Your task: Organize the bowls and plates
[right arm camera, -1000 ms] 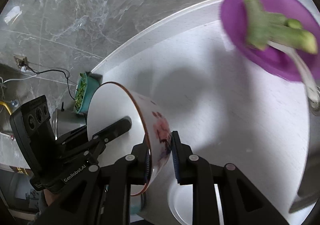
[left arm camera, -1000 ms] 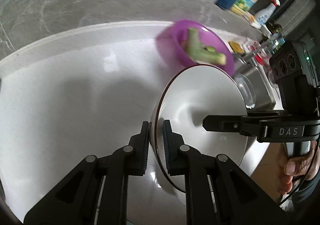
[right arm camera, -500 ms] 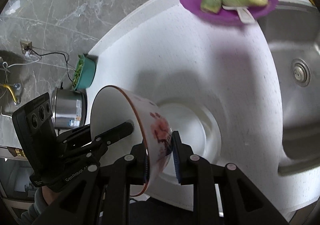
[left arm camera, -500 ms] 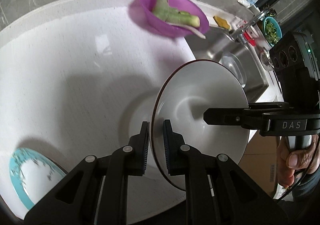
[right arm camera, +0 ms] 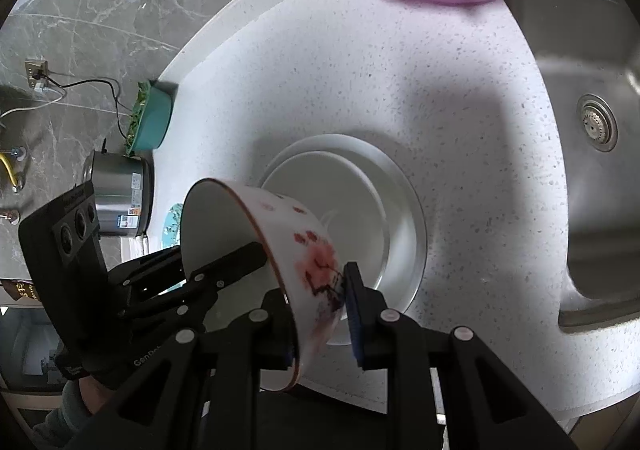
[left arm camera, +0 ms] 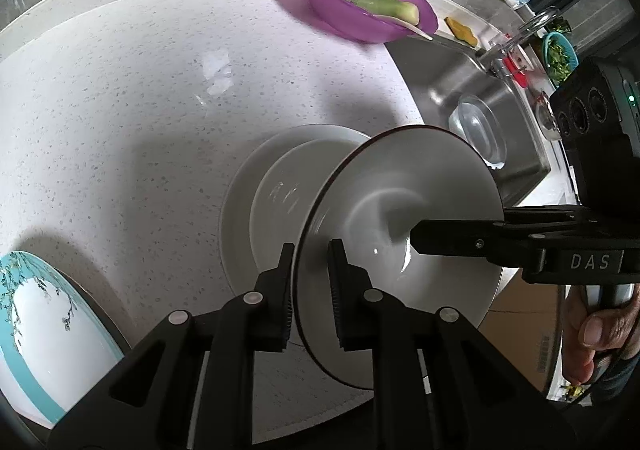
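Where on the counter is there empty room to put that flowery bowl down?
The widest bare stretch of white counter lies between the purple bowl, the stacked white plates and the blue-rimmed plate. It is crowded near the sink, the steel pot and the teal bowl.
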A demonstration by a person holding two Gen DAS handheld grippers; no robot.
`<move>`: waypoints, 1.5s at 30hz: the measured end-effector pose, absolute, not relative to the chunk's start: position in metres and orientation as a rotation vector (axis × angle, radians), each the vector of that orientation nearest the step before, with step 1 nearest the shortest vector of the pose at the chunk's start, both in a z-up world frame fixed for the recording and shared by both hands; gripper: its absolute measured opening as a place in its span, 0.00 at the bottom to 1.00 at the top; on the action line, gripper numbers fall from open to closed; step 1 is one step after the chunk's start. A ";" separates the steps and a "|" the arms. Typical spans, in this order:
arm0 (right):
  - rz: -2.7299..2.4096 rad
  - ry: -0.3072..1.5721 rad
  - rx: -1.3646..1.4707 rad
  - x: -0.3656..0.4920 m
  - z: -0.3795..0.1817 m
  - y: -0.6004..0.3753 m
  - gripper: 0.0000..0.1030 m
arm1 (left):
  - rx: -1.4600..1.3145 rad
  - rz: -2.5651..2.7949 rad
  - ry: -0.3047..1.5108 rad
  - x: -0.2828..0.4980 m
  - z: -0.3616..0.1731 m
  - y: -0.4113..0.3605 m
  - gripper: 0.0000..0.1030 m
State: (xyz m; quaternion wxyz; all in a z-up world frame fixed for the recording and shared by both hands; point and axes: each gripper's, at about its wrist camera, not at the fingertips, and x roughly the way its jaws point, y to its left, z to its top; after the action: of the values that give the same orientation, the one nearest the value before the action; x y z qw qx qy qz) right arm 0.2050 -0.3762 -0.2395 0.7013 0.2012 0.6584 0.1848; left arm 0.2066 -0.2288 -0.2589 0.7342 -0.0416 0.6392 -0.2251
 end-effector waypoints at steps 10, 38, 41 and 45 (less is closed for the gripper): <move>0.371 1.483 0.414 0.209 -0.253 -0.375 0.23 | -0.063 -0.498 1.426 0.221 -0.277 -0.236 0.15; 0.325 1.490 0.369 0.217 -0.256 -0.368 0.23 | 0.072 -0.468 1.351 0.231 -0.287 -0.257 0.19; 0.326 1.485 0.376 0.215 -0.254 -0.368 0.24 | 0.077 -0.469 1.346 0.230 -0.287 -0.258 0.22; 0.332 1.480 0.381 0.214 -0.251 -0.367 0.27 | 0.071 -0.475 1.342 0.229 -0.289 -0.261 0.30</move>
State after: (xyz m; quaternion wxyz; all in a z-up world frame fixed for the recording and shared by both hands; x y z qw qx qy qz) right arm 0.2138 -0.3667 -0.2514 0.7095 0.1716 0.6670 0.1494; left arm 0.2285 -0.2605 -0.2887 0.7567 0.0325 0.6155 -0.2179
